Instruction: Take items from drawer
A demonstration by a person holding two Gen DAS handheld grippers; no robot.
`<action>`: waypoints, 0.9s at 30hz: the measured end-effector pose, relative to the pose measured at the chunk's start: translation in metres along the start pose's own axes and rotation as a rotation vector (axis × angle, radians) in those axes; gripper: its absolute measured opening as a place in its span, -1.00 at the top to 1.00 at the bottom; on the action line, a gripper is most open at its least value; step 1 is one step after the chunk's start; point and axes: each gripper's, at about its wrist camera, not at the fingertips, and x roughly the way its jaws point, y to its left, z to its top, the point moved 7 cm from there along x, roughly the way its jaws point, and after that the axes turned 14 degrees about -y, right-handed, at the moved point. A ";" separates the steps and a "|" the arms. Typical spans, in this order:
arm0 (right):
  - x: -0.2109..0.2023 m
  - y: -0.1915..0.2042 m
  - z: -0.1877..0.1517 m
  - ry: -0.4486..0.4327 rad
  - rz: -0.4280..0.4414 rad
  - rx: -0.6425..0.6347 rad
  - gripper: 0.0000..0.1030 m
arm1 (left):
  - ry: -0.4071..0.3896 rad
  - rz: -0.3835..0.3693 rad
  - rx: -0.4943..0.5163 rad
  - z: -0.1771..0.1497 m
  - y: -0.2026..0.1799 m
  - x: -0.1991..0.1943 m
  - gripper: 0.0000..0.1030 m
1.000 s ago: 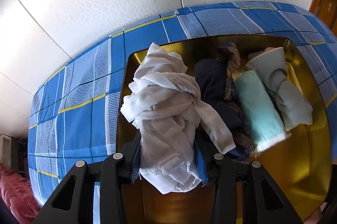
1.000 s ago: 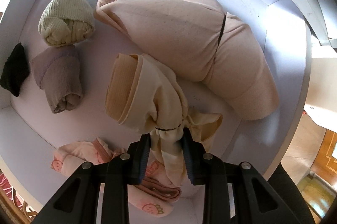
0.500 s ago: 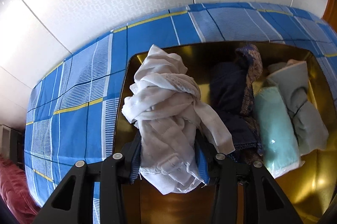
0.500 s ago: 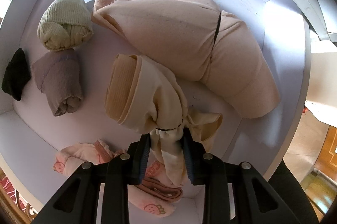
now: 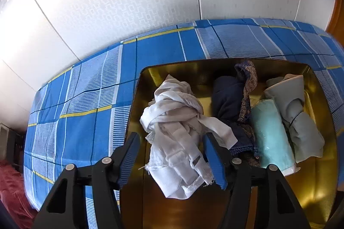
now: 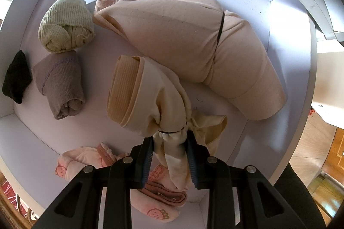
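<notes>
The left gripper is opening: its blue-padded fingers stand apart on either side of a white knotted garment, which lies in a gold tray on a blue plaid bedsheet. Beside it in the tray lie a navy bundle, a mint roll and a pale grey roll. The right gripper points down into a white drawer, fingers clamped on the tied neck of a cream bundle. Around it in the drawer lie a large peach roll, a pale green sock ball, a mauve roll, a black item and a pink strawberry-print piece.
</notes>
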 end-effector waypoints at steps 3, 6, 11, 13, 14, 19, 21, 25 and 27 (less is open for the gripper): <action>0.000 0.000 0.000 -0.001 0.000 0.001 0.43 | -0.011 0.004 -0.003 -0.003 0.002 -0.006 -0.23; 0.000 0.000 0.000 -0.002 0.001 0.002 0.43 | -0.030 0.000 -0.013 -0.005 0.003 -0.015 -0.23; 0.000 -0.001 0.000 -0.003 -0.002 -0.001 0.43 | -0.073 -0.021 -0.039 -0.008 0.004 -0.034 -0.24; 0.000 0.000 0.000 -0.003 -0.003 -0.004 0.43 | -0.094 -0.029 -0.028 -0.010 0.002 -0.044 -0.25; 0.000 0.000 0.000 -0.004 -0.004 -0.005 0.43 | -0.103 -0.031 -0.023 -0.011 0.001 -0.048 -0.26; 0.001 0.001 0.000 -0.003 -0.006 -0.006 0.43 | -0.174 -0.071 0.011 -0.018 -0.008 -0.082 -0.33; 0.001 0.002 0.000 -0.003 -0.008 -0.010 0.43 | -0.201 -0.089 0.032 -0.022 -0.014 -0.096 -0.35; 0.001 0.004 -0.001 -0.004 -0.012 -0.015 0.43 | -0.231 -0.130 0.054 -0.033 -0.028 -0.119 -0.39; 0.001 0.004 -0.001 -0.003 -0.014 -0.017 0.43 | -0.234 -0.155 0.043 -0.039 -0.033 -0.127 -0.39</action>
